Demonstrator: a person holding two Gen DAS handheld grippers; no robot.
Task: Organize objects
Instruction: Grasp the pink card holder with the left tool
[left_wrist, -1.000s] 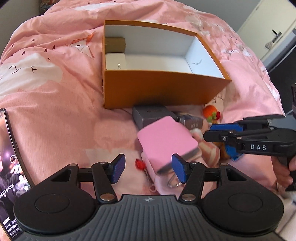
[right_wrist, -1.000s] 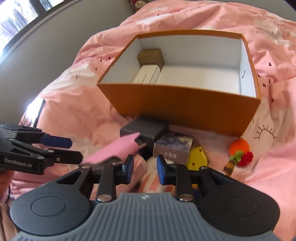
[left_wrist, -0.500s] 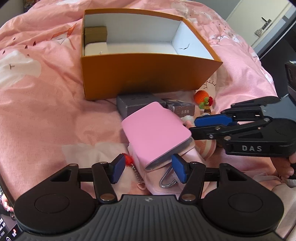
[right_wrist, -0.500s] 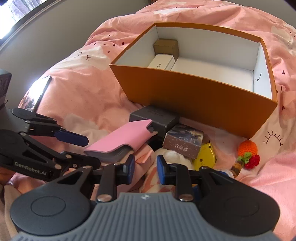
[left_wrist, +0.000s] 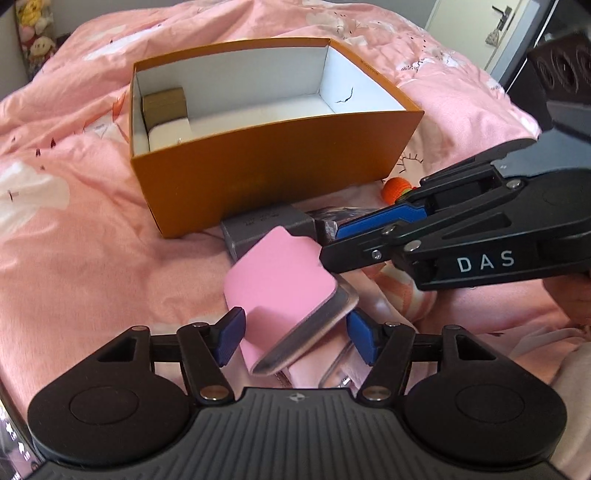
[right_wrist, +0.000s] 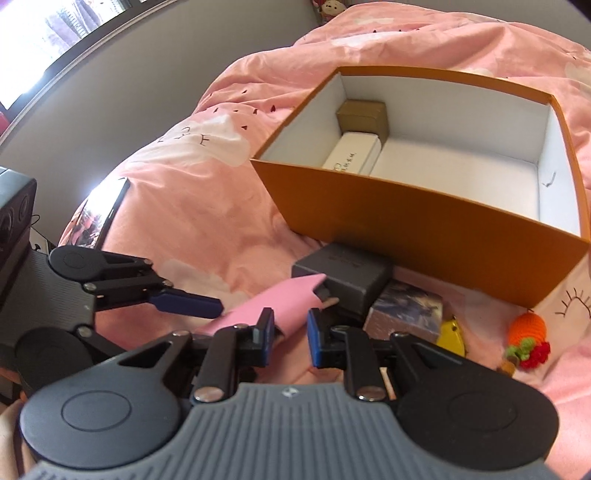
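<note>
1. Looking at the jaws first, we see that the left gripper (left_wrist: 295, 332) has just been opening. Its blue pads now stand wide on either side of the flat pink case with a grey edge (left_wrist: 280, 280), and neither clearly presses on it.
2. The right gripper (right_wrist: 290, 328) has just been closing to a narrow gap. The far corner of the case sits at its fingertips, but we cannot see both pads biting, so we call it not yet gripped.
3. Compared with a second ago, the case lies deeper between the left pads. The right fingers, which were well apart from it, now meet its corner.
4. We judge this to be a two-handed pick-up or hand-over of the case, with the boxing step still to come.
5. The case is tilted, propped on the clutter towards the near edge of the pink patterned bedspread (left_wrist: 92, 240), outside the container.
6. The open orange cardboard box with a white lining (left_wrist: 277, 177) stands further up the bed.
7. Inside it, a small brown carton (left_wrist: 164, 105) fills the far left corner and a white oblong carton (left_wrist: 168, 136) lies just in front of that. The rest of the floor is bare, so there is plenty of room.
8. Still outside, against the box's near wall, is a grey rectangular box (left_wrist: 266, 225). Beside it are a dark printed card pack (right_wrist: 406, 310), a yellow plastic piece (right_wrist: 452, 334) and an orange crocheted fruit (right_wrist: 526, 328).
</note>
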